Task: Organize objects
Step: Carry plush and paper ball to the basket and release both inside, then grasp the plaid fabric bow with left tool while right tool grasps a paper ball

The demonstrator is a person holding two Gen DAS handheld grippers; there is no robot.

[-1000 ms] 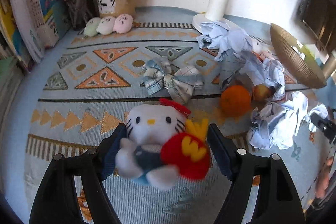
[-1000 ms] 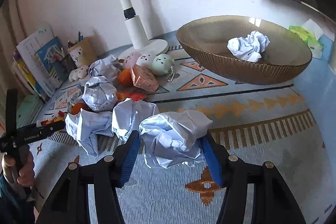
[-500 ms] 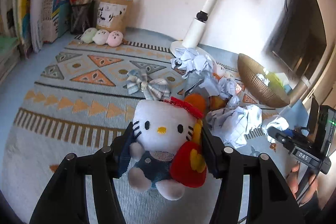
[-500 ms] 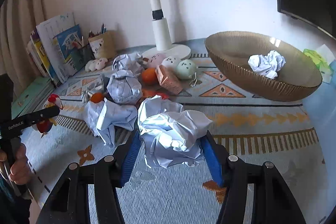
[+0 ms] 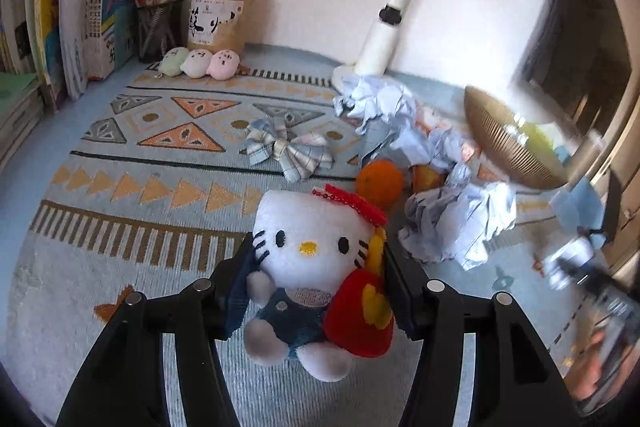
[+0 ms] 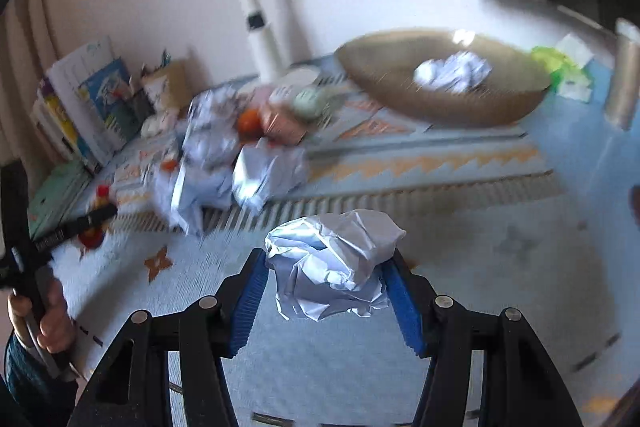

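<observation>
Kitty toy [image 5: 310, 267] sits squeezed in my left tool [image 5: 320, 291]. Both pads press its sides, and it is up off the rug [image 5: 120, 195]. It has a red bow on its head and a red bag with a yellow mark by its side.

Just past this tool is an orange [image 5: 379, 183]. Next to the orange, a bit to the right, lies a heap of crumpled paper [image 5: 456, 223]. A checked cloth bow [image 5: 286, 153] lies farther ahead. Far ahead on the left, three small soft toys [image 5: 198, 63] sit in a row by a pen cup [image 5: 220, 19].

My right tool [image 6: 328, 287] is shut on a paper ball [image 6: 332, 267]. The blue pads press it on both sides, and it is held above the rug.

Far ahead of this tool, to the right, is a big brown bowl [image 6: 400, 99] with one paper ball [image 6: 454, 71] in it. Ahead on the left the picture is blurry, but I can see more paper lumps [image 6: 240, 163].
</observation>
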